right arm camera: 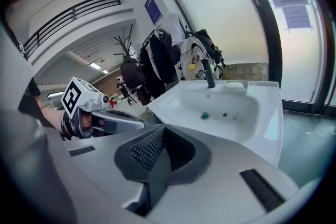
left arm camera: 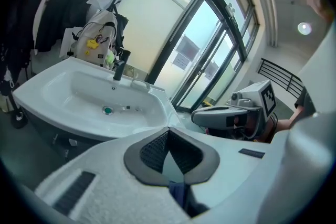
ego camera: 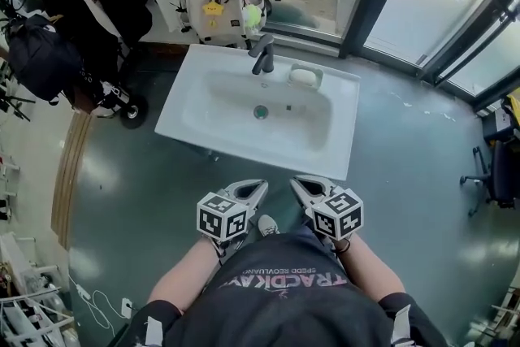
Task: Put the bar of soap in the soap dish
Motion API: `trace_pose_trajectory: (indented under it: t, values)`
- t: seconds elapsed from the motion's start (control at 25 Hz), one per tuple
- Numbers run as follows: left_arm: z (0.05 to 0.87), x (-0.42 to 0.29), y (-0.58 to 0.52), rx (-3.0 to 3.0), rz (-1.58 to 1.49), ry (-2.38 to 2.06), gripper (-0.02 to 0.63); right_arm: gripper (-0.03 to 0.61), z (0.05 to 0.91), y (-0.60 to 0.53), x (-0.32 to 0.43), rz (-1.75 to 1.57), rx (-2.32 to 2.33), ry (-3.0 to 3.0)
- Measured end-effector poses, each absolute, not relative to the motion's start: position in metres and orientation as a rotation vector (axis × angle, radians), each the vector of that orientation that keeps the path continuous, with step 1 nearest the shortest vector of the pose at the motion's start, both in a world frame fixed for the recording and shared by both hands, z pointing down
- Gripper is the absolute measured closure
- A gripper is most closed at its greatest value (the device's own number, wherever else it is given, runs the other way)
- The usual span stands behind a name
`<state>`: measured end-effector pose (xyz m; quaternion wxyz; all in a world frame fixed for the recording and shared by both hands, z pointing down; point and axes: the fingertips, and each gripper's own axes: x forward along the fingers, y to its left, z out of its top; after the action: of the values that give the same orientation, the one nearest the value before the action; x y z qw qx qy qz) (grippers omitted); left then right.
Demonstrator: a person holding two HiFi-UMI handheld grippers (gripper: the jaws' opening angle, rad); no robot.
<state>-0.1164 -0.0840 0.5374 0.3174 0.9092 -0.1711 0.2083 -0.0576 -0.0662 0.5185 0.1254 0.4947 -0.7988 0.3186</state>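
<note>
Left gripper [ego camera: 262, 184], right gripper [ego camera: 296, 181] clenched empty; soap [ego camera: 303, 76] in dish [ego camera: 319, 80], lengthwise along sink [ego camera: 195, 119]

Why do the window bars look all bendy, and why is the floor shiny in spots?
Left gripper view: the wide lens bows the window frames into curves and darkens the corners. Right gripper view: same bowing, and the rim of the sink curves. Head view: pale glare patches shine on the floor.
</note>
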Motion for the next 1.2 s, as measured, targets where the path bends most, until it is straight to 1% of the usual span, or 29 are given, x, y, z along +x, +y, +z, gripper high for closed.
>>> trace_pose_trajectory:
  t: [0.28,0.56,1.2]
  values:
    - [0.538,-0.132,-0.053,2.386,0.533,-0.414,0.604,0.568,0.527,-0.027,-0.083,0.973,1.402,-2.313]
    - [0.537,-0.134,-0.027,2.393,0.528,-0.394,0.604,0.568,0.523,-0.005,-0.095,0.938,1.36,-2.327]
    - [0.532,-0.109,-0.016,2.415,0.533,-0.351,0.604,0.568,0.524,0.009,-0.078,0.954,1.375,-2.318]
